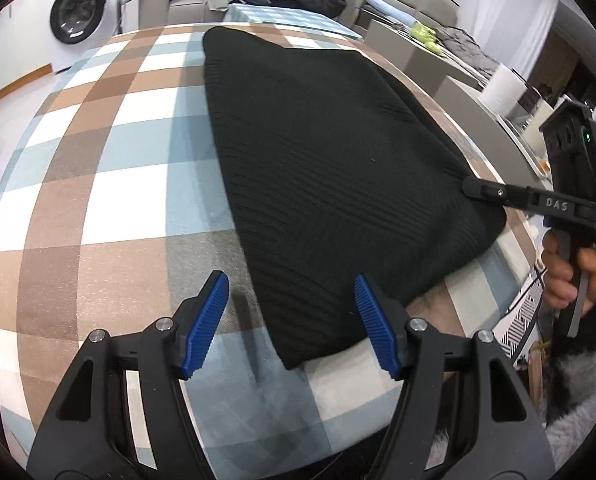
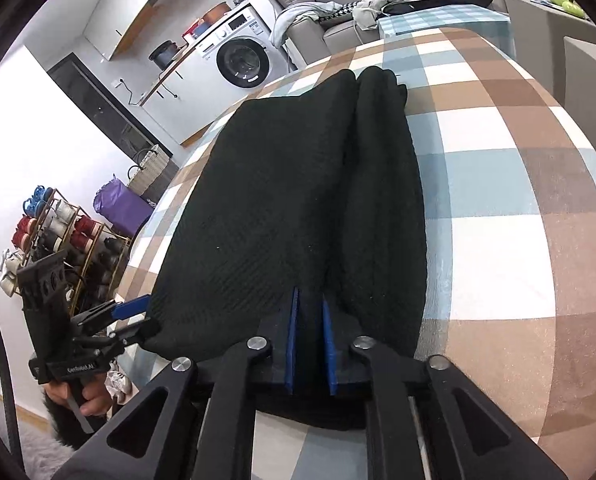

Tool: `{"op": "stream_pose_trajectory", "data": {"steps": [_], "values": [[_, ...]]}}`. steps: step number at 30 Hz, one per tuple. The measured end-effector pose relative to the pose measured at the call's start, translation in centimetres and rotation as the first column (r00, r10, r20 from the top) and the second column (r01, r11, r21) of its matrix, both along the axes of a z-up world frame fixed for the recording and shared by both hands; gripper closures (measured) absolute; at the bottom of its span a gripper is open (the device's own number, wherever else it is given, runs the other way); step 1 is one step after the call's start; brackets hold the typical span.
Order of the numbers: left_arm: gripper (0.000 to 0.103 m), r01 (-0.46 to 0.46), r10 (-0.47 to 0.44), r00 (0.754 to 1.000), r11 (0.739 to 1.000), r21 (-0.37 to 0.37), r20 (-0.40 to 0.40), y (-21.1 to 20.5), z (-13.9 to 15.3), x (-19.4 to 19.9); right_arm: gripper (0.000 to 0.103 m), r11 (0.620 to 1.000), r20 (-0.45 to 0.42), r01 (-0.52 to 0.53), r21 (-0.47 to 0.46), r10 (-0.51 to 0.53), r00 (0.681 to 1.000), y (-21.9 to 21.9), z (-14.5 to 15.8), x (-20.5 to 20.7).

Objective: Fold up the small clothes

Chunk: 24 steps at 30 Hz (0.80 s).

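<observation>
The black knit garment (image 1: 329,168) lies folded lengthwise on the checked table (image 1: 98,184), its long axis running from near to far. Its near left corner sits between the released fingers of the left gripper (image 1: 292,320), with no contact yet, so this hand is the nearer one for that corner. The right gripper (image 2: 309,340) is clenched on the near hem. "DAS" stands on the right gripper; the left gripper's label is too blurred to read.

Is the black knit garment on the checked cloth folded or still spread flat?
Folded. The black knit garment shows two lengthwise layers side by side with a crease between them, forming a narrow strip on the checked cloth.
</observation>
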<state>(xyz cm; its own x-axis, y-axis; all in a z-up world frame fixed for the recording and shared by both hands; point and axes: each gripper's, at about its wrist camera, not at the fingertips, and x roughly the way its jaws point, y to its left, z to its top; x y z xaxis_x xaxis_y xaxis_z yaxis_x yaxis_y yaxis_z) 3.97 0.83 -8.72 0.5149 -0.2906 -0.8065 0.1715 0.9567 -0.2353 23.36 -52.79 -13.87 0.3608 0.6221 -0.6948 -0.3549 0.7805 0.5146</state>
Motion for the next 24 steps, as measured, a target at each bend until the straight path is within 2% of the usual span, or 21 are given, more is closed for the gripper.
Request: {"op": "stream_pose_trajectory", "data": {"steps": [4,6,7,10,12,15,17,19,24], "values": [[0.04,-0.001,0.001,1.0,1.0,-0.002,-0.008,0.0,-0.2,0.0,0.071,0.998,0.035,-0.063,-0.009,0.063,0.997,-0.1,0.7,-1.5],[0.04,-0.001,0.001,1.0,1.0,-0.003,-0.011,0.1,-0.3,0.3,0.069,0.995,0.066,-0.097,-0.039,0.099,0.993,-0.1,0.7,-2.4],[0.04,0.001,-0.001,1.0,1.0,-0.002,-0.011,0.1,-0.3,0.4,0.07,0.992,0.091,-0.103,-0.076,0.11,0.99,0.2,0.6,-2.7],[0.04,0.003,-0.003,1.0,1.0,0.002,-0.01,0.1,-0.3,0.7,0.096,0.983,0.159,-0.103,-0.149,0.127,0.979,1.0,1.1,-3.2],[0.04,0.001,-0.001,1.0,1.0,0.003,-0.012,0.2,-0.4,0.7,0.096,0.98,0.207,-0.099,-0.172,0.135,0.969,1.3,2.0,-3.6],[0.04,-0.002,0.002,1.0,1.0,-0.001,-0.013,0.5,-0.4,0.9,0.094,0.984,0.137,-0.062,-0.169,0.086,0.987,-0.1,1.8,-3.5],[0.04,-0.006,0.006,1.0,1.0,-0.003,-0.011,0.7,-0.3,1.1,0.078,0.987,0.104,-0.021,-0.159,0.038,0.994,-1.5,1.6,-3.8],[0.04,-0.01,0.01,1.0,1.0,-0.005,-0.005,0.8,-0.1,1.4,0.066,0.991,0.077,0.015,-0.135,-0.005,0.997,-2.8,1.8,-4.3],[0.04,0.005,-0.005,1.0,1.0,-0.012,0.004,0.6,0.2,2.3,0.064,0.999,-0.003,0.026,-0.04,-0.026,1.0,-4.4,1.4,-5.3]]}}
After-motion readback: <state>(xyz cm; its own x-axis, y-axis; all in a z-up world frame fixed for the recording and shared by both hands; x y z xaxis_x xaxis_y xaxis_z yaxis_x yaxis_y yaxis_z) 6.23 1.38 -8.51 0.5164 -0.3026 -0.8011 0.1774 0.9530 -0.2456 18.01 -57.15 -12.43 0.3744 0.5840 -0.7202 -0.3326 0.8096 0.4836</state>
